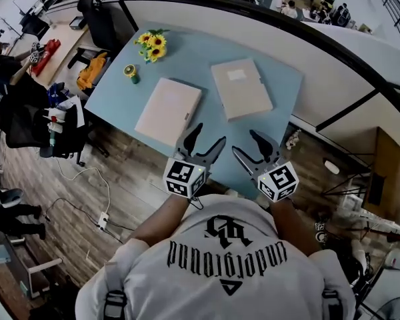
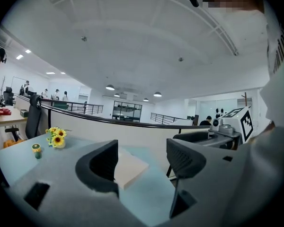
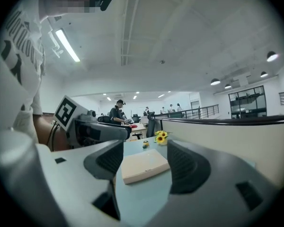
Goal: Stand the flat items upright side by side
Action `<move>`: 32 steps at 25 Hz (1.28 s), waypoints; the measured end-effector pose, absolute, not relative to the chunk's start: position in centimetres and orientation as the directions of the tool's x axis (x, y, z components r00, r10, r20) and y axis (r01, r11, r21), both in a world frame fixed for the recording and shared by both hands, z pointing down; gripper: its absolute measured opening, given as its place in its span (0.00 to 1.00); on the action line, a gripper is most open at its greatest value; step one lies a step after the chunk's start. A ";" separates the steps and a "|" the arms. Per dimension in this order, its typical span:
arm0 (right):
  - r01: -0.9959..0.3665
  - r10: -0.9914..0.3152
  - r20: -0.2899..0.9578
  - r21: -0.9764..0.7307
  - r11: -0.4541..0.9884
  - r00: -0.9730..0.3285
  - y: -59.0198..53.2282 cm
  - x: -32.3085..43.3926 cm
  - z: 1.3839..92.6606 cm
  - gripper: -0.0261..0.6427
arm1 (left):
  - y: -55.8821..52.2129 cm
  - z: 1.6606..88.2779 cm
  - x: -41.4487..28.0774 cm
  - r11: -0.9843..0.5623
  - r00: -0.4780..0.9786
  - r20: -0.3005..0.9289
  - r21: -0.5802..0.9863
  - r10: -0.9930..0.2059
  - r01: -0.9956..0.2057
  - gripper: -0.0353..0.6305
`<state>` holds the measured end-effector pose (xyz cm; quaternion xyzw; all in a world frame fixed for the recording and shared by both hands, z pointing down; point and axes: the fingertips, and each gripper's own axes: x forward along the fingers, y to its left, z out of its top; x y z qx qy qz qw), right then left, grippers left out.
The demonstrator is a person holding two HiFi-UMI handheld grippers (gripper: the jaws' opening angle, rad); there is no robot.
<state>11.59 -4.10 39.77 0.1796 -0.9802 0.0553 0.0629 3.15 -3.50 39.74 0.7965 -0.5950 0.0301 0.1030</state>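
At blue table (image 1: 187,59), left gripper (image 1: 210,133) and right gripper (image 1: 244,141) near-level, fingers apart

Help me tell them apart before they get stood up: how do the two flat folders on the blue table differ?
The left folder has a plain, pinkish top; the right folder looks more tan and carries a pale label patch. The left folder lies nearer the sunflowers and closer to the person; the right folder sits farther back. Both lie flat on the table, apart from each other, not yet upright.
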 end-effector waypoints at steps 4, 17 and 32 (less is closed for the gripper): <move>-0.370 -0.353 0.184 -0.068 0.926 -0.917 -6.8 11.9 41.0 0.48 | -6.1 40.9 3.0 -0.268 0.293 0.205 0.141 -0.934 -0.953 0.55; -0.405 -0.351 0.369 -0.078 0.911 -0.861 -19.0 10.3 46.1 0.49 | -17.7 46.5 -0.6 -0.268 0.336 0.326 0.235 -0.884 -0.934 0.57; -0.473 -0.282 0.618 -0.166 0.865 -0.734 -35.7 10.6 60.8 0.52 | -29.4 61.9 -3.8 -0.175 0.369 0.543 0.376 -0.754 -0.910 0.61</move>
